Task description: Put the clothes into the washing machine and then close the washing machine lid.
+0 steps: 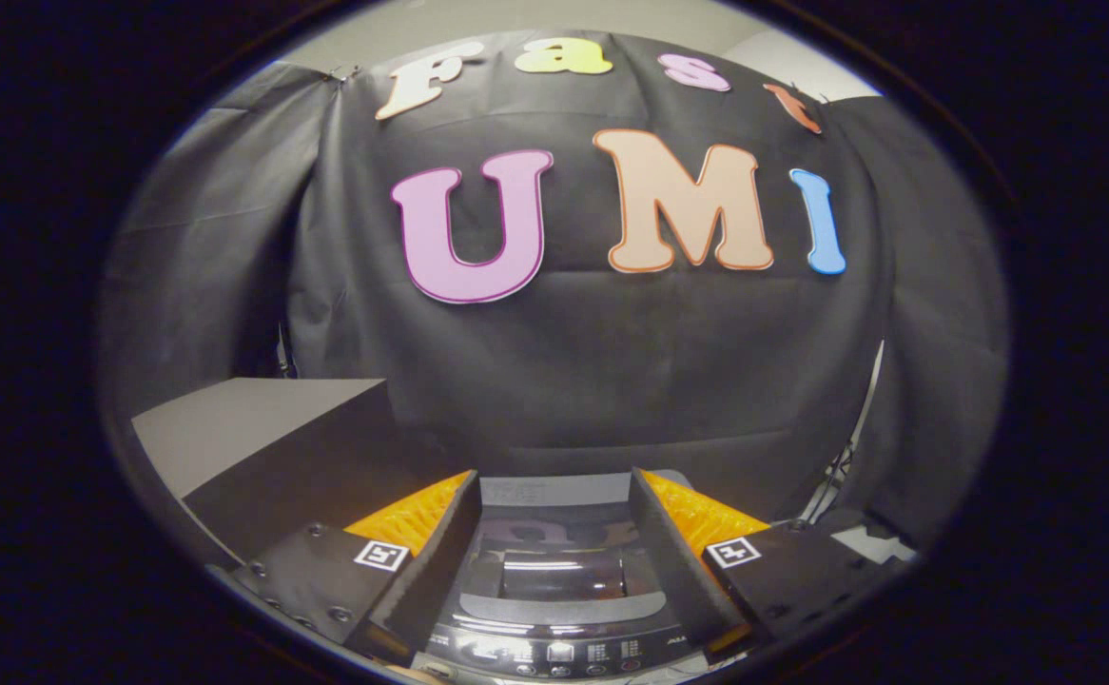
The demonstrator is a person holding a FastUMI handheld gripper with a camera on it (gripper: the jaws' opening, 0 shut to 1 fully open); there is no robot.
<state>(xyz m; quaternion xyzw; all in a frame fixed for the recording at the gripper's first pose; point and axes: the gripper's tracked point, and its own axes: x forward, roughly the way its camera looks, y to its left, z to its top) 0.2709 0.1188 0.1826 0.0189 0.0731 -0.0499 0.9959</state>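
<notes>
A small grey washing machine [554,609] sits just below and between my fingers, its dark glossy lid [564,574] lying flat and shut, with a control panel [554,655] along its near side. My gripper [554,504] hovers above the lid, open, with nothing between its fingers. No clothes are visible around the machine.
A black box with a grey top [260,428] stands to the left of the machine. The black cloth wall [612,381] hangs close behind it. A stand's legs [835,476] show at the right by the cloth.
</notes>
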